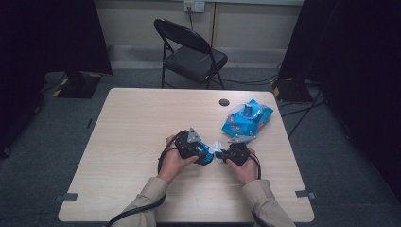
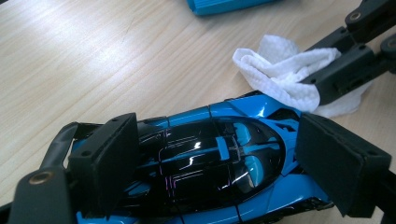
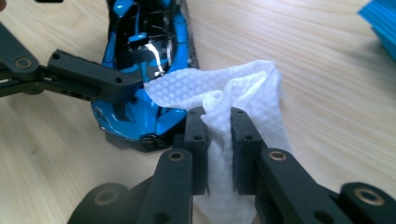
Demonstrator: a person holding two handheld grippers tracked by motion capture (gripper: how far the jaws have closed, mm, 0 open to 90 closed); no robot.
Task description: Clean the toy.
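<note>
The right gripper (image 3: 218, 128) is pinching a soft, limp white embossed wipe (image 3: 243, 86) nearly closed, against the nose of a glossy blue-and-black toy car (image 2: 210, 154). The left gripper (image 2: 217, 158) is clamping its hard, slippery, probably fragile flanks wide at mid-table (image 1: 142, 118).

The high view is dim, with dark corners. Both gripper views are brighter and sharp near the claws; glare spots sit on the car (image 2: 205, 158) between the left claws.
</note>
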